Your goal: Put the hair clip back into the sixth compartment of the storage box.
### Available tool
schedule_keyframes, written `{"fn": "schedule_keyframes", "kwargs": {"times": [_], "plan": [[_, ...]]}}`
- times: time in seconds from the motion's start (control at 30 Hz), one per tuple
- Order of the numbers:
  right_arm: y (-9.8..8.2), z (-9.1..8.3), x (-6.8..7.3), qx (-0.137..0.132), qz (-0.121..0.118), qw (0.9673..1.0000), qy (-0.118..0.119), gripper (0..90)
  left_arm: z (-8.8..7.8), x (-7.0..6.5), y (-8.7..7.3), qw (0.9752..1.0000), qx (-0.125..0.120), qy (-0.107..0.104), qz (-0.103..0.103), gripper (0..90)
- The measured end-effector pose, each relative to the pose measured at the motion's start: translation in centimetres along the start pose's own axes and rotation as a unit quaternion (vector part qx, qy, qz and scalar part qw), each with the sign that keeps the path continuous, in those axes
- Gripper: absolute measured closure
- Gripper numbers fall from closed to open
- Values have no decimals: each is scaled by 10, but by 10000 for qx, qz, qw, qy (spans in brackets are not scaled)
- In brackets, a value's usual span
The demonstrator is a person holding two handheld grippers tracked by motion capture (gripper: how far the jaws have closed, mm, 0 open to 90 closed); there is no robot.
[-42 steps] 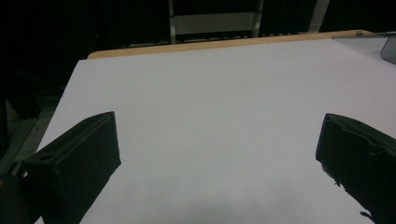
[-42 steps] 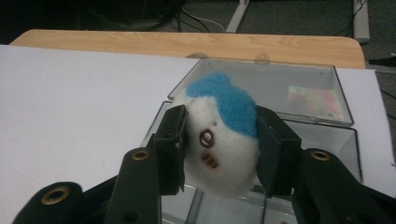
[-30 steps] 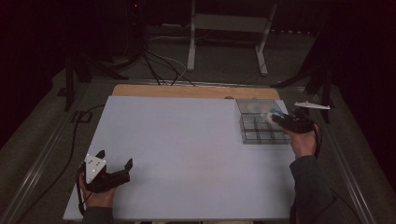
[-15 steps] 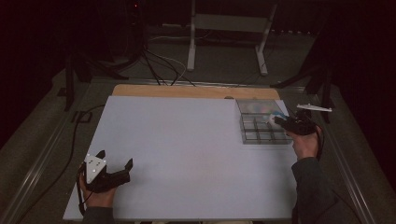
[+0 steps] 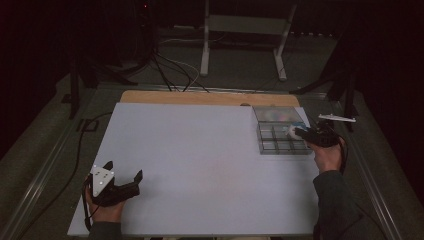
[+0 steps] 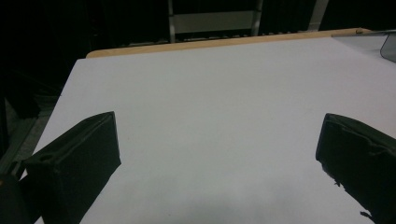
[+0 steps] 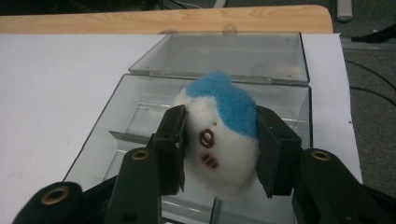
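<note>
A small white plush toy (image 7: 219, 154) with a blue patch and a stitched face is clamped between the two pads of my right gripper (image 7: 223, 151). It hangs over a clear plastic compartment box (image 7: 112, 112) whose lid (image 7: 224, 51) lies open behind it. In the high view the right gripper (image 5: 300, 133) and the toy (image 5: 291, 131) are over the box (image 5: 274, 146) at the table's right side. My left gripper (image 5: 123, 170) rests at the near left of the white table. Its jaws stand wide apart with nothing between them (image 6: 219, 149).
The white table surface (image 5: 200, 150) stretches between the two hands, with a wooden strip (image 5: 200, 98) along its far edge. Metal stand legs (image 5: 205, 50) and cables (image 5: 170, 70) lie on the dark floor beyond. The box's compartments look bare.
The right gripper with the toy has shifted only slightly over the box. The left gripper has stayed in place.
</note>
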State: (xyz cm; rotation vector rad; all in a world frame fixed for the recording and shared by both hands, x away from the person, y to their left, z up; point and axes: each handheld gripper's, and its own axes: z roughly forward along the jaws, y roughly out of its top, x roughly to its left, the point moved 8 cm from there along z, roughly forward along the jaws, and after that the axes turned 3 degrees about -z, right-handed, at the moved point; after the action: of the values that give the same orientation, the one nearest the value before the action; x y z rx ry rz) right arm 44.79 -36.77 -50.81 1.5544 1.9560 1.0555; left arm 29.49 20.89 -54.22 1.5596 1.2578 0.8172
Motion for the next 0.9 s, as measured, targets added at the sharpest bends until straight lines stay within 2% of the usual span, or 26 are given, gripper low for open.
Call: {"fn": "schedule_keyframes", "kwargs": {"times": [0.47, 0.67, 0.77, 0.87, 0.9], "plan": [[-14, 4, -8, 219, 80, 9997, -37, 576, 0, 0, 0, 10000, -13, -4, -10, 7], [-27, 7, -15, 404, 76, 9991, -121, 568, 0, 0, 0, 10000, -10, -5, 0, 7], [-31, 7, -18, 429, 163, 9989, -103, 565, 0, -1, 0, 10000, 8, -10, 7, 7], [-33, 7, -20, 482, 151, 9986, -138, 561, 0, -1, 0, 10000, 14, -7, 12, 7], [-34, 6, -21, 519, 88, 9984, -217, 559, 0, -1, 0, 10000, 12, -11, 11, 7]]}}
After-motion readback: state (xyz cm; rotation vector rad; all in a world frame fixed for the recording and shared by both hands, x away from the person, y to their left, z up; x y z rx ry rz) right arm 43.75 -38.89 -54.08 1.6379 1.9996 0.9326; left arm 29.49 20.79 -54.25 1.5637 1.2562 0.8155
